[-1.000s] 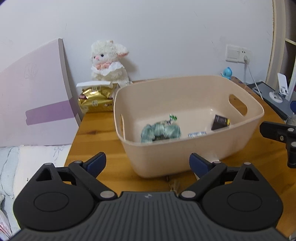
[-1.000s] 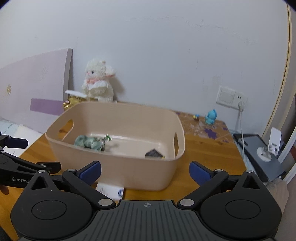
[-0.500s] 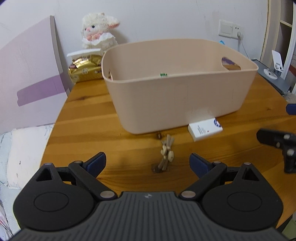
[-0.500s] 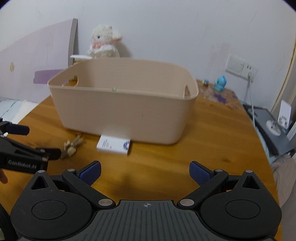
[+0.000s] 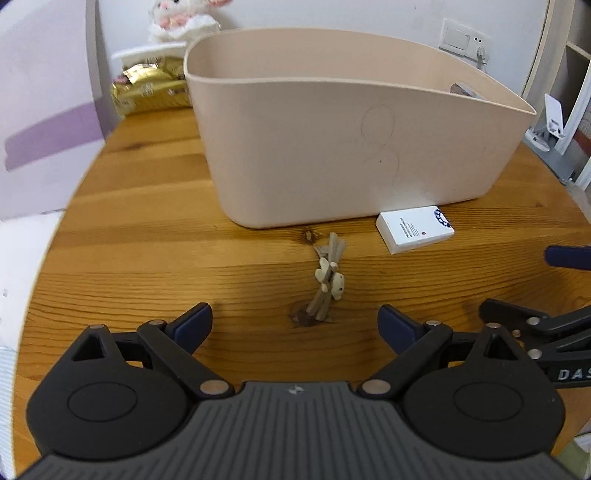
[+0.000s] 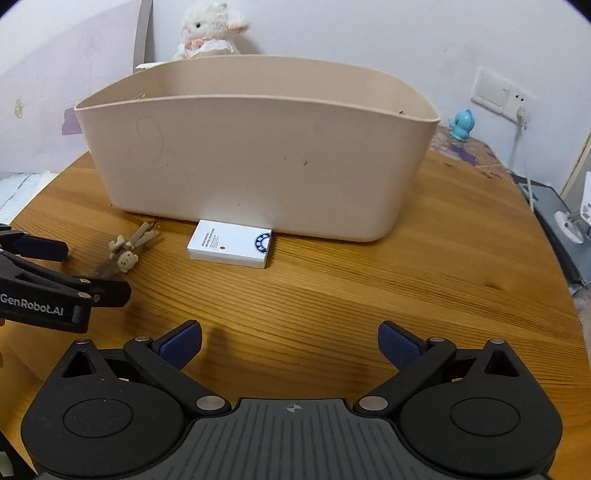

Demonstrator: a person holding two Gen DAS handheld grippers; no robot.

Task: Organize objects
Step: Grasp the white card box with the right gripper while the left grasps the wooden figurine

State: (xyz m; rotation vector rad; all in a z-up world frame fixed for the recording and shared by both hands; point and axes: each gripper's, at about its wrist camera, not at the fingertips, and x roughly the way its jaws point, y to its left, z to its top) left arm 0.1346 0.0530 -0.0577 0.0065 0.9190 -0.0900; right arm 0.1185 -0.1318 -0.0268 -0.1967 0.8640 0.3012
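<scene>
A beige plastic bin (image 5: 332, 147) stands on the round wooden table (image 5: 147, 258); it also shows in the right wrist view (image 6: 258, 155). In front of it lie a small tan bear charm on sticks (image 5: 327, 282), also in the right wrist view (image 6: 127, 251), and a white card box (image 5: 413, 229), also in the right wrist view (image 6: 231, 248). My left gripper (image 5: 294, 325) is open and empty, low over the table just short of the charm. My right gripper (image 6: 290, 341) is open and empty, short of the white box. The bin's contents are hidden.
A white plush lamb (image 6: 210, 33) and a gold packet (image 5: 147, 92) sit behind the bin. A purple board (image 5: 44, 110) leans at the left. A blue figurine (image 6: 461, 123), a wall socket (image 6: 498, 92) and a grey device (image 6: 554, 221) are at the right.
Both grippers have dropped lower and moved closer to the table. The bin's inside has gone out of sight, and the charm and white box now lie close ahead.
</scene>
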